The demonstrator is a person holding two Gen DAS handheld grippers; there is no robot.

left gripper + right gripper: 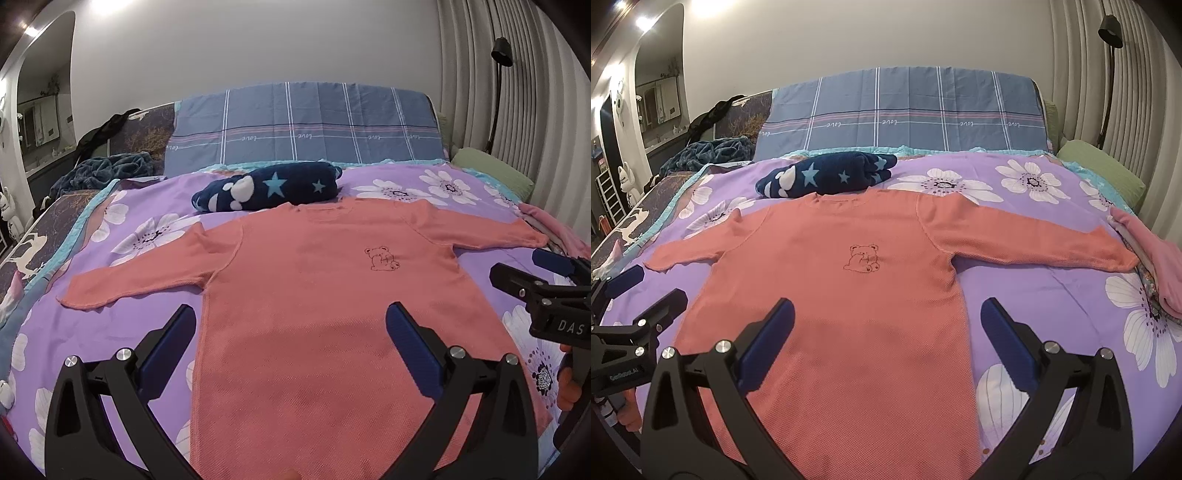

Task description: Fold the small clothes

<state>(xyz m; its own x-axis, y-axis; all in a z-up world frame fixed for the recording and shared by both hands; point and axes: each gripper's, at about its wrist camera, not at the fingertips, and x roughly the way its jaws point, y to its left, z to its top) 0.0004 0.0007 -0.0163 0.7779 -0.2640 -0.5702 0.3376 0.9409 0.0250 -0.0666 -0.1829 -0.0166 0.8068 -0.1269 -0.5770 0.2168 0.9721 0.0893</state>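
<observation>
A small salmon-pink long-sleeved shirt (314, 295) with a bear drawing lies flat, front up, sleeves spread, on the purple flowered bedspread (140, 229); it also shows in the right wrist view (842, 314). My left gripper (291, 314) is open and empty, hovering over the shirt's lower left part. My right gripper (886, 310) is open and empty over the shirt's lower right edge. The right gripper also shows at the right edge of the left wrist view (517, 271), and the left gripper at the left edge of the right wrist view (650, 286).
A folded navy blanket with stars (266, 188) lies just beyond the shirt's collar. A blue plaid pillow (303, 125) stands at the headboard. A green pillow (1104, 170) and pink folded clothes (1148, 266) lie at the right. A dark blanket (107, 168) is heaped at left.
</observation>
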